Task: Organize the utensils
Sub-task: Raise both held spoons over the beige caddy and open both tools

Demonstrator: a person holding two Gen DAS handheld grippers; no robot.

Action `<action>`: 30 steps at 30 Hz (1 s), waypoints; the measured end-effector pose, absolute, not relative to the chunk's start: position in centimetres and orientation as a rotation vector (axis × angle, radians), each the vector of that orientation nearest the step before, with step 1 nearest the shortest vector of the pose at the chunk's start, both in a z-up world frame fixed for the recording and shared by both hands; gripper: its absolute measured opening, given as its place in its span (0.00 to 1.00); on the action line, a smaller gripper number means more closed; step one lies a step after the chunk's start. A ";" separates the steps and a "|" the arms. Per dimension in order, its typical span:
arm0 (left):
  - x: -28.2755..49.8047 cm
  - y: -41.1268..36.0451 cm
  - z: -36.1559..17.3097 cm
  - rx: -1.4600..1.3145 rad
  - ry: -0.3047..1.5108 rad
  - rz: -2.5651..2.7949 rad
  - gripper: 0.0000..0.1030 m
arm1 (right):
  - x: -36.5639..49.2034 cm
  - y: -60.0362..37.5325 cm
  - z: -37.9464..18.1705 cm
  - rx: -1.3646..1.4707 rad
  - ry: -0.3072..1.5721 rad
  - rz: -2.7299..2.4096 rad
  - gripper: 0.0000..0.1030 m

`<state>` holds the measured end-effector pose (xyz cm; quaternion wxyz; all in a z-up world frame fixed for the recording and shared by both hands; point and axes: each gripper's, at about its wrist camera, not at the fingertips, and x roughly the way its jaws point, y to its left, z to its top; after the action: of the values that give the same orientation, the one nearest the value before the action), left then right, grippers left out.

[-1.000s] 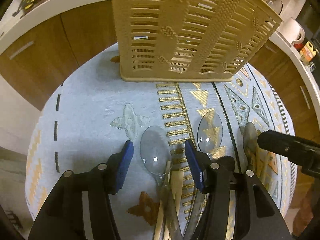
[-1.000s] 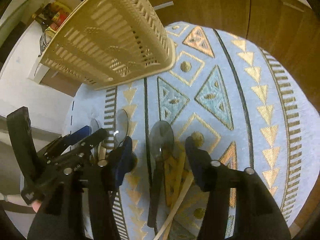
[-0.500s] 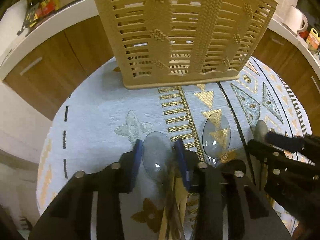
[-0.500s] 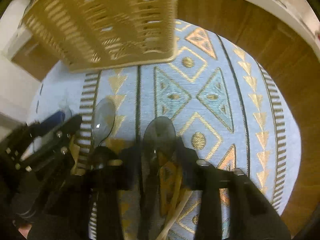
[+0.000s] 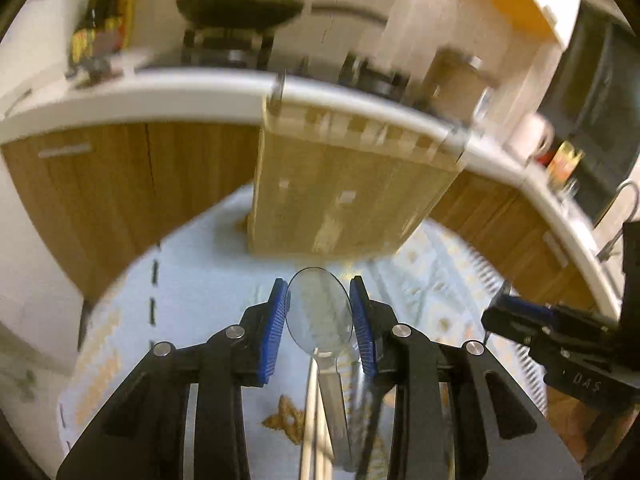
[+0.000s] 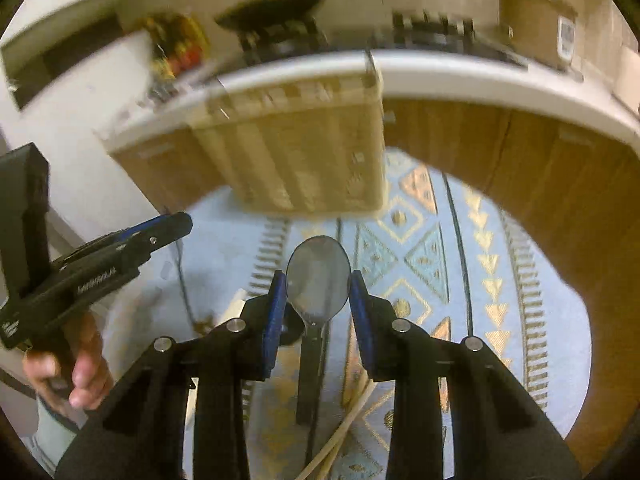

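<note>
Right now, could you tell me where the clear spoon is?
In the left wrist view, the clear spoon sits clamped between the left gripper fingers, before the beige basket.

The right tool (image 6: 319, 304) grips a dark spoon (image 6: 318, 276) by the bowl between its blue pads (image 6: 275, 312), the handle running back toward the camera. Beyond it, a blurred beige slatted basket (image 6: 296, 152) stands on the patterned cloth (image 6: 460, 264) covering the table. At near left, a hand (image 6: 68, 368) holds the left tool (image 6: 176, 226). Pale sticks (image 6: 344, 436) lie on the cloth beneath the spoon's handle.
</note>
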<state>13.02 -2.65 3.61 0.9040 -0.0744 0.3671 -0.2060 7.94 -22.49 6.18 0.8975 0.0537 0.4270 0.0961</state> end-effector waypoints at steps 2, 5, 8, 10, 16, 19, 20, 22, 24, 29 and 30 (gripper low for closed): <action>12.3 -1.8 5.7 -0.176 0.695 -0.440 0.29 | 6.9 -22.7 8.3 0.118 0.810 0.214 0.28; 11.5 -1.3 8.8 -0.198 0.594 -0.450 0.29 | 6.9 -22.0 10.2 0.114 0.701 0.217 0.28; 11.2 -1.0 12.3 -0.198 0.493 -0.448 0.29 | 7.0 -21.9 13.1 0.096 0.589 0.208 0.28; 11.6 -1.3 14.5 -0.176 0.433 -0.428 0.29 | 7.7 -21.5 14.7 0.081 0.530 0.190 0.28; 14.0 -2.2 18.2 -0.147 0.311 -0.383 0.29 | 11.6 -21.2 19.3 0.076 0.361 0.119 0.28; 15.5 -3.0 19.0 -0.115 0.254 -0.332 0.29 | 14.4 -21.1 20.0 0.063 0.313 0.063 0.28; 16.4 -3.4 18.9 -0.103 0.247 -0.316 0.29 | 15.4 -21.1 20.0 0.055 0.303 0.045 0.28; 17.8 -4.0 18.4 -0.089 0.233 -0.285 0.29 | 16.8 -21.2 19.8 0.041 0.293 0.020 0.28; 18.9 -4.3 17.6 -0.081 0.220 -0.263 0.29 | 18.4 -21.1 19.0 0.020 0.292 -0.011 0.28; 21.5 -4.6 15.4 -0.072 0.221 -0.199 0.29 | 20.5 -21.2 16.2 -0.016 0.307 -0.048 0.28; 22.0 -4.6 14.9 -0.076 0.228 -0.196 0.29 | 20.9 -21.3 15.6 -0.015 0.315 -0.050 0.28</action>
<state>21.97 -4.55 14.90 0.9880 -0.0377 0.1137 -0.0974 20.85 -21.35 15.63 0.9873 -0.0077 0.1566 -0.0249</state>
